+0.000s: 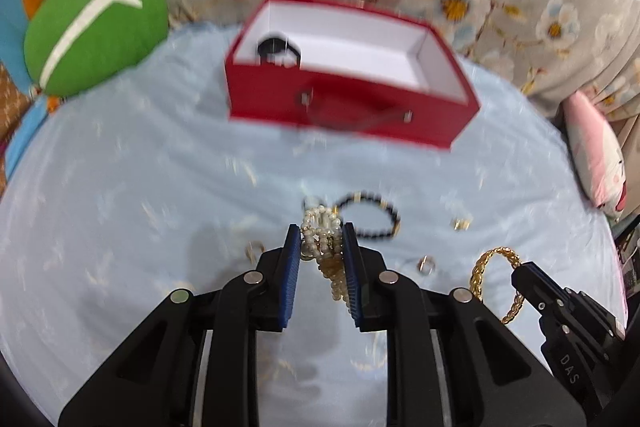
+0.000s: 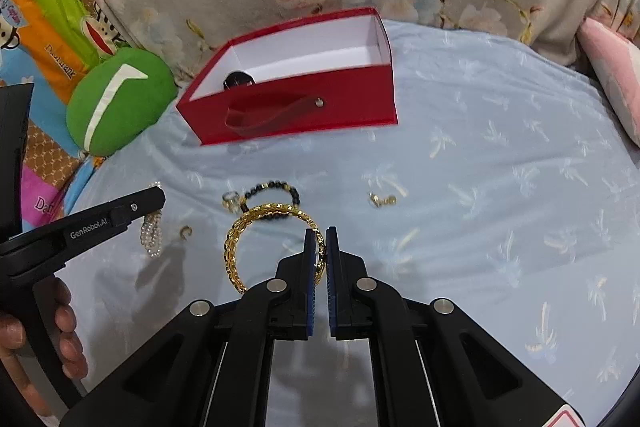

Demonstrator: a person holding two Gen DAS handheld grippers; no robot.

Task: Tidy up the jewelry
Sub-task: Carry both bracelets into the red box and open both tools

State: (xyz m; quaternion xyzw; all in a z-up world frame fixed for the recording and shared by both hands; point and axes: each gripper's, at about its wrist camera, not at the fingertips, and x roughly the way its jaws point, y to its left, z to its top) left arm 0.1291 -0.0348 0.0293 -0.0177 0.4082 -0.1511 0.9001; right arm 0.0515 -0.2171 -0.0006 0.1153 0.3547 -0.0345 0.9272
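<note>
Both sets of jaws are loaded: the left gripper (image 1: 321,231) is clamped on the pearl bracelet (image 1: 322,239), and the right gripper (image 2: 320,233) is pinched nearly shut on the gold bangle (image 2: 236,247), both low over the blue bedspread (image 2: 480,187). Straight ahead at twelve o'clock sits the red box (image 1: 352,107), open, with something dark in its nine o'clock corner. Best play, I'd say: lift clear of the black bead bracelet (image 2: 276,187) and loose earrings (image 2: 382,200), carry over the rim, then release.

You see a red box (image 2: 304,107) with white inside, on a pale blue sheet (image 2: 480,227) with a faint palm pattern. The bangle (image 2: 236,247) is gold, the cushion (image 2: 116,99) green with a white stripe.
</note>
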